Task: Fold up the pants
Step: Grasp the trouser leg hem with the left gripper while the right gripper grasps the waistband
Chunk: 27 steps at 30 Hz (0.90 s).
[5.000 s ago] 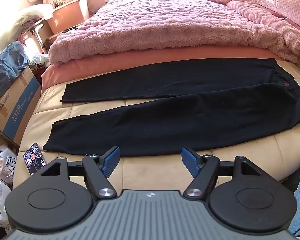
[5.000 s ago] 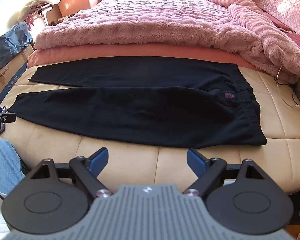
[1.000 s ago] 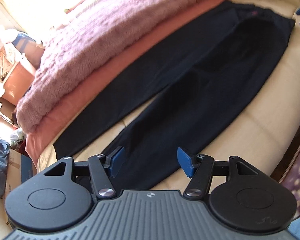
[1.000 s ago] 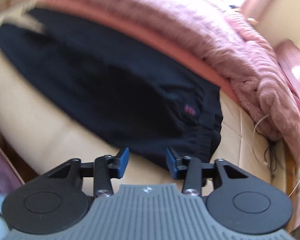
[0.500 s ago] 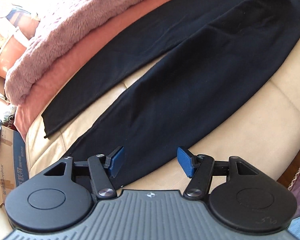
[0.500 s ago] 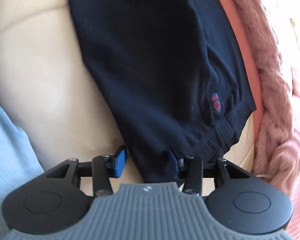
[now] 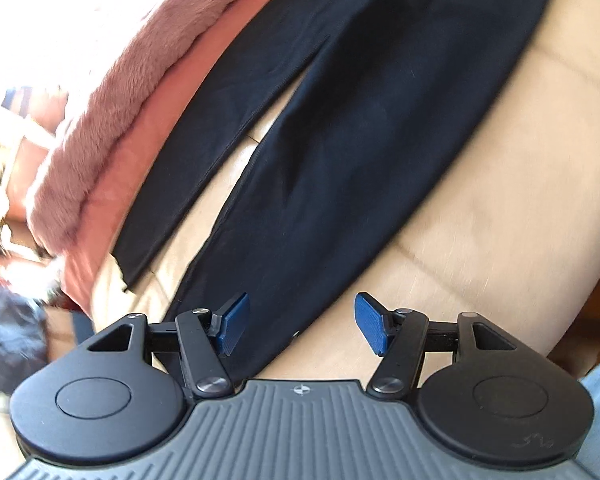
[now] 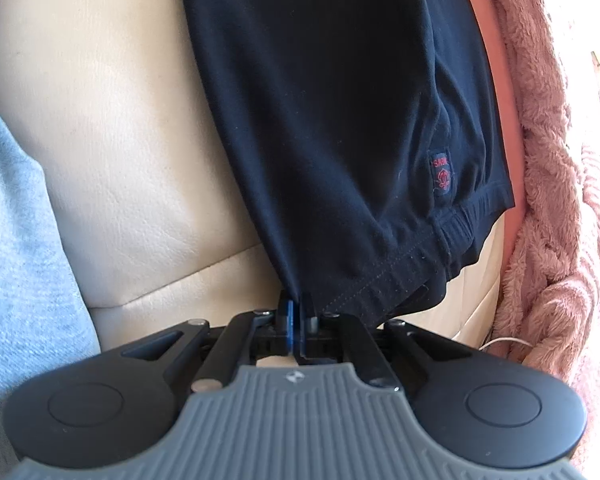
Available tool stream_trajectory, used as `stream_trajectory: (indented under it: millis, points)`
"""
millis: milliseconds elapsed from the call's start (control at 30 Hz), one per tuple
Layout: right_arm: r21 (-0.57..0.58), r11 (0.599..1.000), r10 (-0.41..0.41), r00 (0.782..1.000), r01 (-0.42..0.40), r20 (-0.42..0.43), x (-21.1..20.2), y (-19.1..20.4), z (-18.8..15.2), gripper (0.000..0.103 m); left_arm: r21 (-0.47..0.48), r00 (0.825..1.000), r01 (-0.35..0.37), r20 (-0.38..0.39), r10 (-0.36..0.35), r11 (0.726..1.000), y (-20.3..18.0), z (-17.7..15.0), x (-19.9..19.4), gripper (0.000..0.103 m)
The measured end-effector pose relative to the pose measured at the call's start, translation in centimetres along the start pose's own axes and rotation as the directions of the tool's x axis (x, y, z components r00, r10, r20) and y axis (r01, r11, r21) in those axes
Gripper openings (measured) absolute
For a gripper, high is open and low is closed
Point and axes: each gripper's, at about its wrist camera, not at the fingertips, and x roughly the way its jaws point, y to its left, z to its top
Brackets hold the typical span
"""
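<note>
Black pants lie flat on the cream mattress, both legs stretched out side by side. In the left wrist view my left gripper hovers open over the hem end of the near leg, whose edge lies between its blue pads without being pressed. In the right wrist view the pants show their waistband with a small red label. My right gripper is shut on the near corner of the waistband, cloth pinched between its pads.
A pink fluffy blanket and a salmon sheet run along the far side of the pants; the blanket also shows on the right. Cream mattress lies bare beside the pants. A light blue sleeve is at the left.
My right gripper has sunk onto the waistband corner and its jaws have closed on the cloth. My left gripper has dropped closer to the near leg's hem, still open.
</note>
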Motion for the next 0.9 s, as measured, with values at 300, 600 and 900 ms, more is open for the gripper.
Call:
stream_trajectory:
  millis: [300,600,900]
  points:
    - [0.047,0.999,-0.002,1.000,0.003,-0.027,0.8,-0.2,0.8,0.000,0.239,0.971,-0.217,-0.042,0.234,0.946,-3.7,-1.3,3.2,0.063]
    - [0.065,0.998,0.000,0.999,0.002,-0.045,1.2,-0.4,1.1,0.000,0.265,0.920,-0.353,-0.076,0.384,0.897,-5.3,-0.5,6.8,0.013]
    - [0.136,0.989,-0.050,0.998,0.053,-0.023,0.4,-0.9,0.6,0.000,-0.213,0.956,-0.292,-0.034,0.292,0.932,1.3,0.3,2.2,0.001]
